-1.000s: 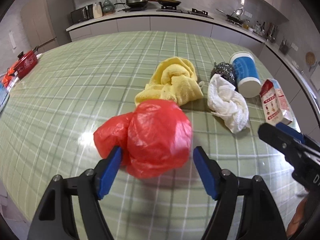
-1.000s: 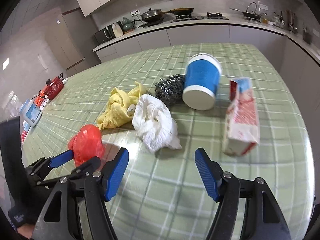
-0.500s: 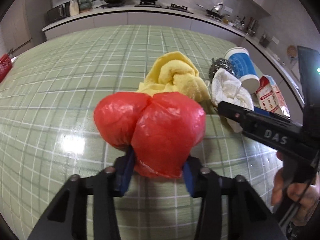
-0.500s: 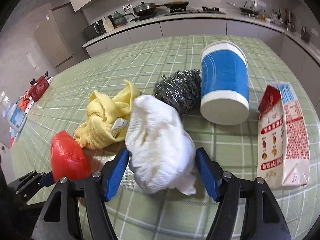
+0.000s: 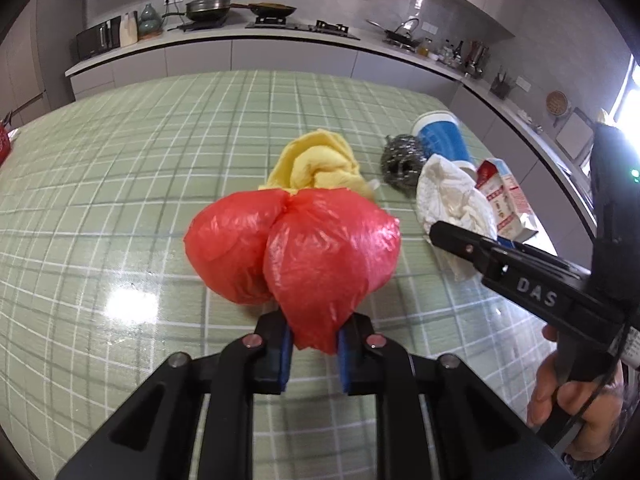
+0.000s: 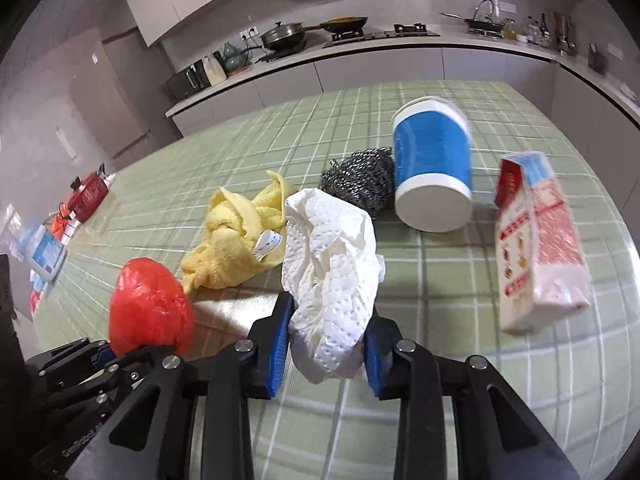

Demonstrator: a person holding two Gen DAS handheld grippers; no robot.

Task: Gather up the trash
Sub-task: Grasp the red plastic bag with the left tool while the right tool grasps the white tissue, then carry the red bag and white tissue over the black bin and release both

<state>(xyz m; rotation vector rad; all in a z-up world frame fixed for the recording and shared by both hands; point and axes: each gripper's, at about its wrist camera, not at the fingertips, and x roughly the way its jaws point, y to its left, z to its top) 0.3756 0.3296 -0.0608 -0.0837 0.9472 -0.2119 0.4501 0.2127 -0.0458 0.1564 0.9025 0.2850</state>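
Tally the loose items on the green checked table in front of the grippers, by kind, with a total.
Plastic bag: 1, red plastic bag, in the left gripper
Paper towel: 1, white paper towel, in the right gripper
Cloth: 1, yellow cloth
Scourer: 1, steel scourer
Cup: 1, blue cup
Carton: 1, red-and-white carton
Total: 6

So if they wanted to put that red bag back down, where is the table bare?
Bare checkered table stretches left of the red bag and beyond the yellow cloth. To the right it is crowded: steel scourer, blue cup, paper towel and carton sit close together.
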